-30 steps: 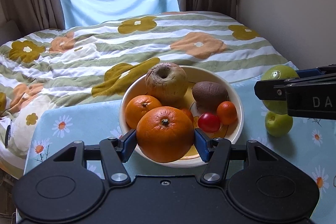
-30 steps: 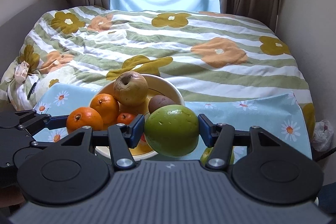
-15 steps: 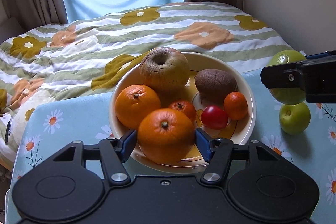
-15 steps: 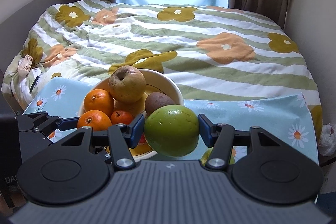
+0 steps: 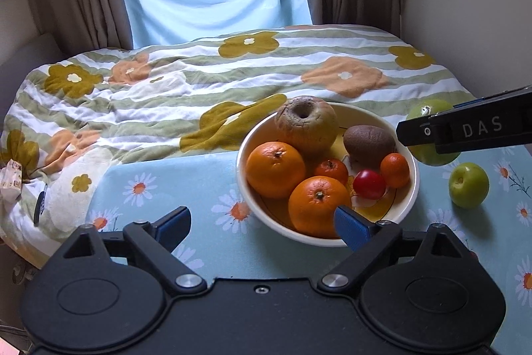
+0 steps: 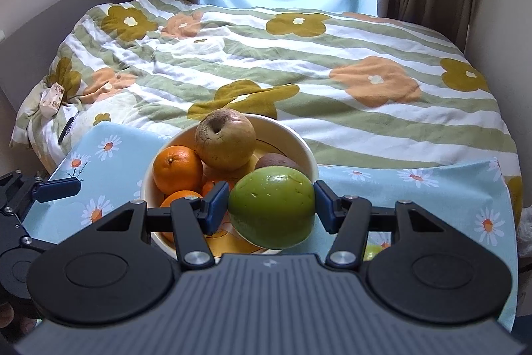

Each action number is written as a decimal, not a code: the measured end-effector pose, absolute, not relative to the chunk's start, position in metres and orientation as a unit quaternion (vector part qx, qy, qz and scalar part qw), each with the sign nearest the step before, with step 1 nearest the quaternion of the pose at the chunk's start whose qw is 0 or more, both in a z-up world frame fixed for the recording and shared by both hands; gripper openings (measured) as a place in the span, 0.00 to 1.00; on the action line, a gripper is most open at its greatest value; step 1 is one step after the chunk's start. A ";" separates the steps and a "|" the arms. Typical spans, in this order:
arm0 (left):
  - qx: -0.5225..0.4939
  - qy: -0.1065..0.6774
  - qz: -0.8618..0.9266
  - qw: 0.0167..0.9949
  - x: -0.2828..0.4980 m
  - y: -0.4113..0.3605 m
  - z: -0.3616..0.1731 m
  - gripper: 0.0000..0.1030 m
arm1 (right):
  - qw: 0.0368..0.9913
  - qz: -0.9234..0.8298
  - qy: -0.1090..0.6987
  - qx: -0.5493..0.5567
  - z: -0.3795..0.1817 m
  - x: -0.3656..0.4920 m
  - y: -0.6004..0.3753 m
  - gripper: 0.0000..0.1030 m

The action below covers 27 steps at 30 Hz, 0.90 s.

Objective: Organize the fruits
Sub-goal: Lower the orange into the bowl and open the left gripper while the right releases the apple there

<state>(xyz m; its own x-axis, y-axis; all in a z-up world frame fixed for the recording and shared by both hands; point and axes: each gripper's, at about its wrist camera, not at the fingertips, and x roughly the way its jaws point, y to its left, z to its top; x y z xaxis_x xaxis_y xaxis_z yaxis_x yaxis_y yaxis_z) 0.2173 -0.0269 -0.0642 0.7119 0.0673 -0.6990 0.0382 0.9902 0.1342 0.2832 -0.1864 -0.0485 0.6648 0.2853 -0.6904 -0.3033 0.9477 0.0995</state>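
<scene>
A bed (image 5: 232,79) with a striped flower quilt fills the back of both views, and in front of it stands the surface (image 5: 159,188) under a light blue daisy cloth. On this cloth sits a cream bowl (image 5: 410,185), and in it lie a wrinkled brown apple (image 5: 306,125), two large oranges – the near orange (image 5: 317,205) and the far orange (image 5: 274,168) – a kiwi (image 5: 367,142), two small mandarins and a red cherry tomato (image 5: 368,184). The left gripper (image 5: 262,220) is just in front of the bowl; its jaws are opening wide and nothing is between them, the right blue pad only overlapping the bowl's near rim in the picture. The right gripper (image 6: 271,205) has its jaws closed on a big green fruit (image 6: 271,205), and holds it above the near right edge of the bowl. A small green apple (image 5: 468,185) lies on the cloth to the right of the bowl, apart from it.
</scene>
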 end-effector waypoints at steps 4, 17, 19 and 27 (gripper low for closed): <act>0.059 0.379 0.023 0.923 0.206 -0.017 -0.060 0.93 | 0.908 0.176 0.380 -0.016 -0.054 0.283 -0.175 0.68; 0.028 0.381 0.047 0.923 0.190 -0.006 -0.064 0.93 | 0.896 0.203 0.393 -0.022 -0.082 0.289 -0.158 0.68; 0.026 0.382 0.050 0.923 0.189 -0.004 -0.065 0.93 | 0.896 0.207 0.393 -0.021 -0.084 0.291 -0.159 0.68; 0.020 0.383 0.064 0.921 0.184 -0.003 -0.067 0.93 | 0.898 0.226 0.376 -0.022 -0.081 0.288 -0.159 0.87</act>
<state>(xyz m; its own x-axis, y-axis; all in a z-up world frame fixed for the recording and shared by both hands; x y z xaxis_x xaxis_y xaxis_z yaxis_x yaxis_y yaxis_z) 0.1836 -0.0030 -0.0673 0.6979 0.1328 -0.7038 -0.1014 0.9911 0.0865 0.2879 -0.1592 -0.0813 0.6155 0.3904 -0.6847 -0.4228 0.8967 0.1311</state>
